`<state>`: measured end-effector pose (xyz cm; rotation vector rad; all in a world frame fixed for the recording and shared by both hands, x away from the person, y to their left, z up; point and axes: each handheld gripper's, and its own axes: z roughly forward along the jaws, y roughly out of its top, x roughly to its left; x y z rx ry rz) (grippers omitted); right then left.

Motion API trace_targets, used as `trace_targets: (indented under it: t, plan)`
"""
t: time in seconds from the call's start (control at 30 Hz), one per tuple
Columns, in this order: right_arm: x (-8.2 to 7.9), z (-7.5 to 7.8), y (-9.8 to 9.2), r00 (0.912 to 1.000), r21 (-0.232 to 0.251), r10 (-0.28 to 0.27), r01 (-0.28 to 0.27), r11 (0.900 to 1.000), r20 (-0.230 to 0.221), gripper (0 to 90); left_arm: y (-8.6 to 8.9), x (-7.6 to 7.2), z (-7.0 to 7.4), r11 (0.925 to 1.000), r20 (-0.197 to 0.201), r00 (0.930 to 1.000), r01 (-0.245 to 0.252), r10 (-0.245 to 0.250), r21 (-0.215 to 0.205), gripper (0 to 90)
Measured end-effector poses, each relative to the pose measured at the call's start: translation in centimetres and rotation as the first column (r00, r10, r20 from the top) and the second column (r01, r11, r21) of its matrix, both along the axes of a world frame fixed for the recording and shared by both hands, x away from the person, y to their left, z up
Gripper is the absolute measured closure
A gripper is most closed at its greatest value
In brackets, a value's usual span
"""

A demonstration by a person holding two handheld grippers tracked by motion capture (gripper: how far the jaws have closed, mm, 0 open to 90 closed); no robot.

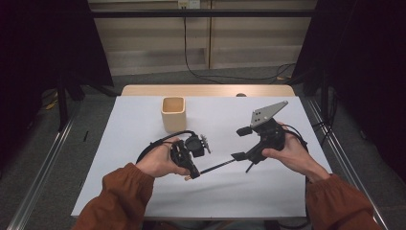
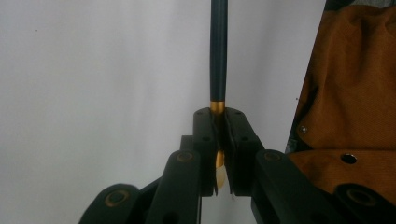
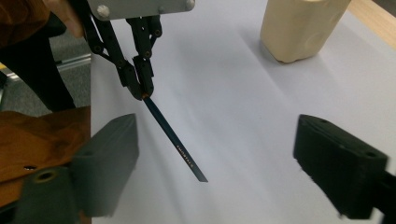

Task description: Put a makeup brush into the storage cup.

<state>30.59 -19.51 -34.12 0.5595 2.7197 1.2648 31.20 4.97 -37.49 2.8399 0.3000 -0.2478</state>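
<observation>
The person holds a dark pencil (image 1: 218, 166) out over the white surface (image 1: 143, 120), pinched at its gold-banded end by the left gripper (image 1: 190, 168), whose jaws are closed tight on it. In the left gripper view the shaft (image 2: 218, 51) runs straight up out of the pads, with the gold ferrule (image 2: 217, 107) just clear of them, so the grip sits right at the butt and leaves nearly the whole length free. That looks deliberate to me: it offers the far end to the other hand.

The right gripper (image 1: 242, 143) waits at that far end with its jaws spread wide and nothing between the pads. In the right gripper view the pencil (image 3: 173, 142) slants between the two black fingers (image 3: 109, 163) without touching either, and its tip hangs just above the surface. I would judge this to be a handover in mid-air, with the right side lined up to take the free end but not yet closed.

A cream square cup (image 1: 173, 113) stands upright farther back on the surface, well apart from both hands, open mouth up; it seems the likely place for the pencil. The sleeves (image 1: 117, 191) are rust-orange
</observation>
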Motion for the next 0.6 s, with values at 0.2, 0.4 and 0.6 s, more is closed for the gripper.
trace_targets:
  t: [0.2,0.4,0.6]
  plan:
    - [0.5,-0.5,0.7,0.9962,-0.077,0.078,-0.081,0.994,-0.039,4.4,-0.3,0.0,0.0,0.9997,-0.001,0.9999,0.015,-0.015,0.021,84.2]
    - [1.1,-1.1,1.7,0.9863,-0.173,0.132,-0.148,0.974,-0.099,7.2,-0.7,-0.1,-0.4,0.9985,-0.001,0.9994,0.034,-0.034,0.044,84.2]
    - [1.1,-2.1,2.8,0.9612,-0.268,0.21,-0.253,0.93,-0.179,23.2,-1.0,-0.3,-0.6,0.9976,-0.007,0.9989,0.047,-0.047,0.05,84.2]
